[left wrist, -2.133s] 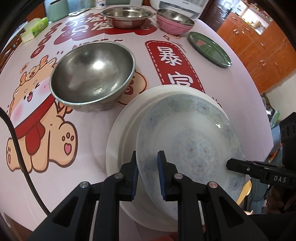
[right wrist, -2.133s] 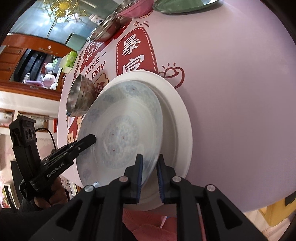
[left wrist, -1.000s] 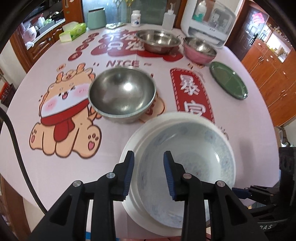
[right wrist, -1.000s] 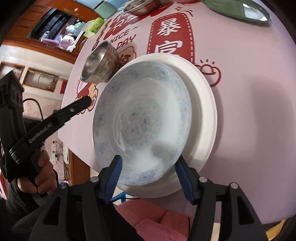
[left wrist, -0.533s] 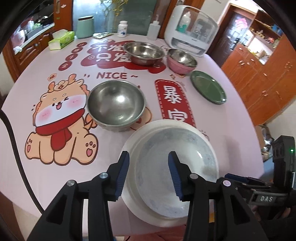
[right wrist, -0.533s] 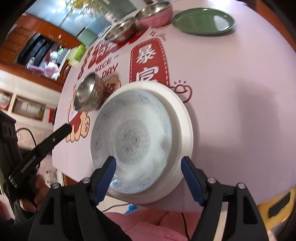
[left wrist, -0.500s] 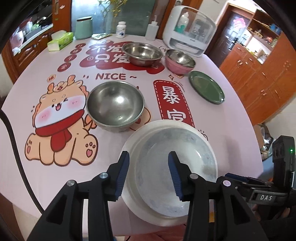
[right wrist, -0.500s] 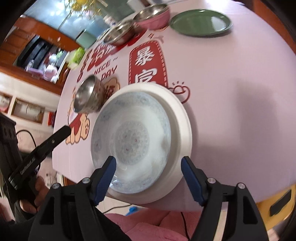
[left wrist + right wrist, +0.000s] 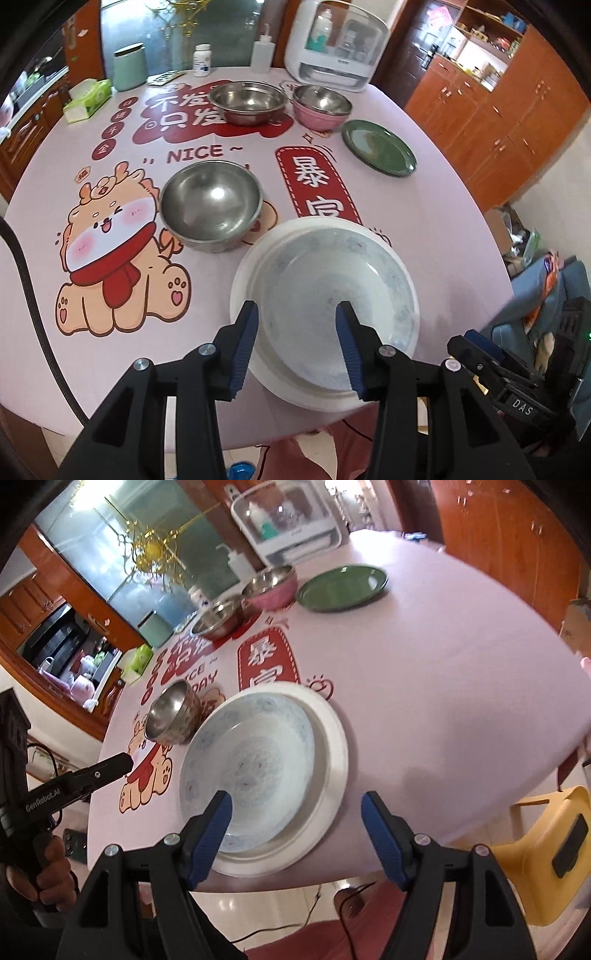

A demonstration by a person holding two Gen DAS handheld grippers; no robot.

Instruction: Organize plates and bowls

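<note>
A blue-patterned plate [image 9: 332,291] [image 9: 251,764] lies nested in a larger white plate [image 9: 242,273] [image 9: 338,760] near the table's front edge. My left gripper [image 9: 297,332] hovers open above the near rim of this stack, nothing between its blue pads. My right gripper [image 9: 297,803] also stands wide open above the stack's near edge, holding nothing. A deep steel bowl [image 9: 210,203] [image 9: 171,712] sits just left of the plates. At the back are a shallow steel bowl [image 9: 245,99], a pink bowl [image 9: 321,107] and a green plate [image 9: 378,151] [image 9: 341,583].
The round table wears a pink printed cloth [image 9: 122,258]. A white cabinet appliance [image 9: 332,48], bottles, a green canister [image 9: 129,70] and a tissue pack [image 9: 86,99] line the far edge. A yellow stool [image 9: 546,849] stands off the right side. A hand [image 9: 48,864] holds the left tool.
Both grippers were shut on the patterned plate's rim. They have let go, opened, and lifted back from it. The plate now rests flat in the white plate.
</note>
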